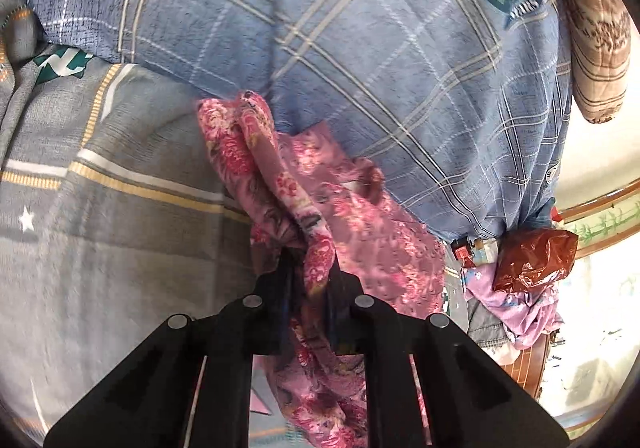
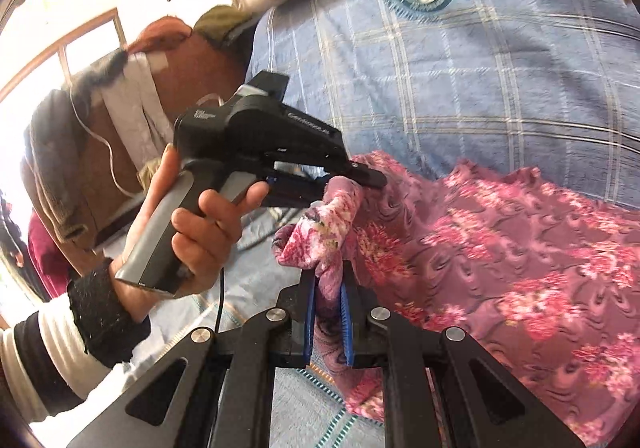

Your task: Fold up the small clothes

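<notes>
— Where's the garment?

— The pink floral cloth (image 1: 360, 216) is up off the bed, bunched, and pinched at two spots. The left gripper (image 1: 310, 268) has its jaws clamped narrow on a gathered fold of it, fabric spilling down between the fingers. From the other side you see the same cloth (image 2: 500, 240) spread wide to the right, and the right gripper (image 2: 328, 288) has closed its blue pads (image 2: 346, 324) on a hanging edge.

— And the left tool, can you see it from there?

— Yes, the left gripper (image 2: 370, 176) bites the cloth's top corner, with the person's left hand (image 2: 192, 232) round the grey handle.

— What's behind?

— A blue plaid quilt (image 1: 340, 28) with a round badge, lying over a grey striped sheet (image 1: 100, 188). A beige patterned pillow (image 1: 596, 48) sits at the quilt's far edge.

— Any bags or boxes?

— One crumpled reddish-brown plastic bag (image 1: 536, 256) at the bed's edge, resting on a lilac cloth (image 1: 508, 300). What's inside it I can't tell.
</notes>
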